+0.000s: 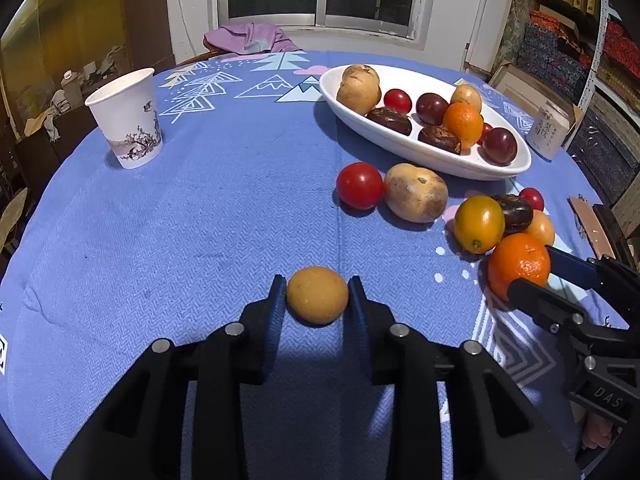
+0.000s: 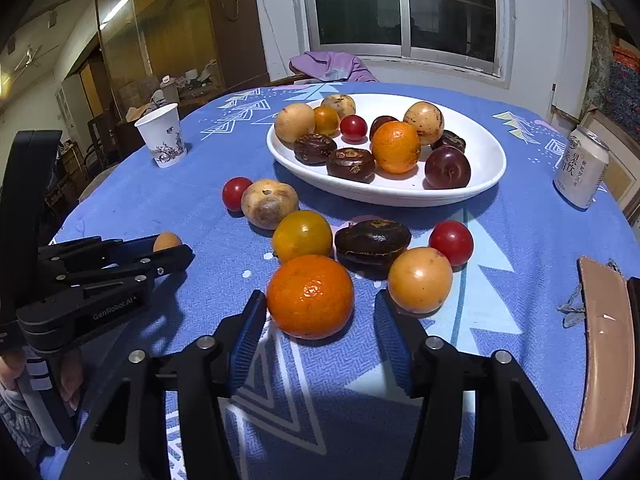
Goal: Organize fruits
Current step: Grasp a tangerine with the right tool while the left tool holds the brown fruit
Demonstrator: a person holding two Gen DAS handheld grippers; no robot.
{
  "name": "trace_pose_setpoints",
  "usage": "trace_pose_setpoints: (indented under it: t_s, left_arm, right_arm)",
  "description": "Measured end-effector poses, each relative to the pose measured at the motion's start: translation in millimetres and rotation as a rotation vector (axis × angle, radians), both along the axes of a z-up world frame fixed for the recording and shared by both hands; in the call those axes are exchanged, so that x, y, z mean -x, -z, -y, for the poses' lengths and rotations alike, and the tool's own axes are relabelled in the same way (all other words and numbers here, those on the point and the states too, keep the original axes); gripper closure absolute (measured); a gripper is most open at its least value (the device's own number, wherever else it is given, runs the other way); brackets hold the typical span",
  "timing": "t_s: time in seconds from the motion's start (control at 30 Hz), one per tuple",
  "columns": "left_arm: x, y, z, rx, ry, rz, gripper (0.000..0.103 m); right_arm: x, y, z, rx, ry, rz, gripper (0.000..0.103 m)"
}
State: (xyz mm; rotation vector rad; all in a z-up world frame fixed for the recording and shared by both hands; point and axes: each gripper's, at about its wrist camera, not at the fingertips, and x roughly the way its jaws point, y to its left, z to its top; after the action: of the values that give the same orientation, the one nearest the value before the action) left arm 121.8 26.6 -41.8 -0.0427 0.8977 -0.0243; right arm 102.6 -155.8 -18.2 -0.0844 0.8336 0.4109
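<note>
Two oranges (image 2: 310, 297), three dark chestnuts on the plate (image 2: 490, 152) (one off it), one cup (image 2: 163, 135).

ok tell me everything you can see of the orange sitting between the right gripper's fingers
The orange is round, bright and glossy with dimpled peel, whole and unpeeled. It rests on the blue tablecloth, nearest of the loose fruit, between the fingers of the right gripper. The left pad sits at its side; a gap shows on the right. A yellow tomato sits just behind it.

Both tools are matte black plastic. The left gripper (image 1: 317, 294) has angular linkage arms with round silver pivot pins, and its side reads "GenRobot.AI" in pale letters. The right gripper (image 2: 320, 316) has blue ribbed pads (image 2: 249, 340) lining its jaws. A grey knitted sleeve (image 2: 16, 426) covers one wrist.
</note>
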Motion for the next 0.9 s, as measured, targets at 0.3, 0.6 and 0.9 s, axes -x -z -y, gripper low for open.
trace_pose_setpoints:
  t_s: [0.3,0.6,0.9]
  left_arm:
    - [-0.5,0.7,2.2,0.025,0.038,-0.001,0.056]
    - [-0.2,-0.2,0.6,0.036,0.039,0.005,0.062]
    - [4.6,-2.5,0.6,0.000,0.019,0.014,0.074]
  right_arm:
    - [2.2,-1.5,-0.5,-0.004,-0.007,0.003,0.057]
    - [2.0,-1.5,-0.2,-0.006,-0.008,0.001,0.057]
    - [1.8,-2.1,2.9,-0.010,0.011,0.004,0.058]
